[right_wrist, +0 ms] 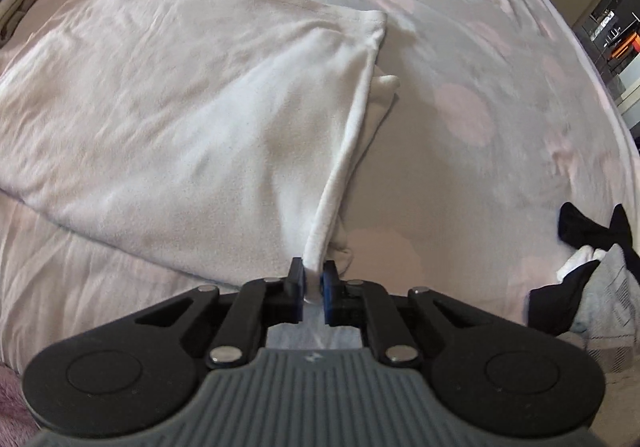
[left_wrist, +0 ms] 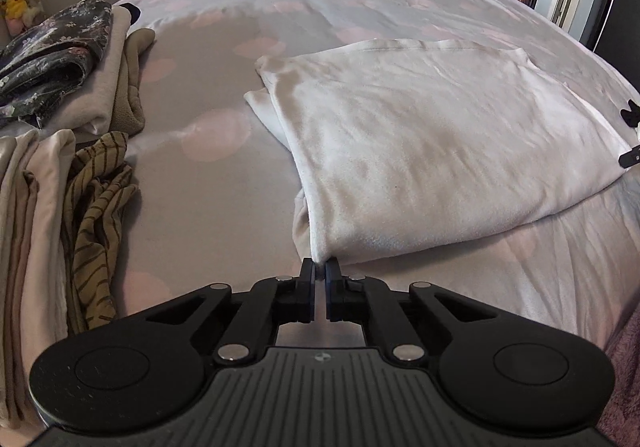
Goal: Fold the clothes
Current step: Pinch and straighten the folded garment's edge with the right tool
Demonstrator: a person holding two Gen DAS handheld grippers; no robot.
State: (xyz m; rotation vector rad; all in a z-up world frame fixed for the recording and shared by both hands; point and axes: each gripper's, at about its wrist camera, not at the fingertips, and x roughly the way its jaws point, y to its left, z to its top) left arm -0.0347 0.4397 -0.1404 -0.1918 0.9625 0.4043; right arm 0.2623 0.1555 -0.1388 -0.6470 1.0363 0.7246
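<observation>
Both tools look alike — the left gripper (left_wrist: pixel 320 267) and right gripper (right_wrist: pixel 313 271) have black linkage arms, silver rivets, blue-faced fingers and a ribbed grey body.

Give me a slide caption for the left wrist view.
Left gripper pinches the near corner of a white garment on a pink-dotted bedspread.

Dim soft daylight, muted shadows, strong fisheye bending, slightly blurred edges

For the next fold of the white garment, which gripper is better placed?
Neither leads: the left gripper and the right gripper are each shut on a near corner of the white garment, so both should probably lift together.
</observation>
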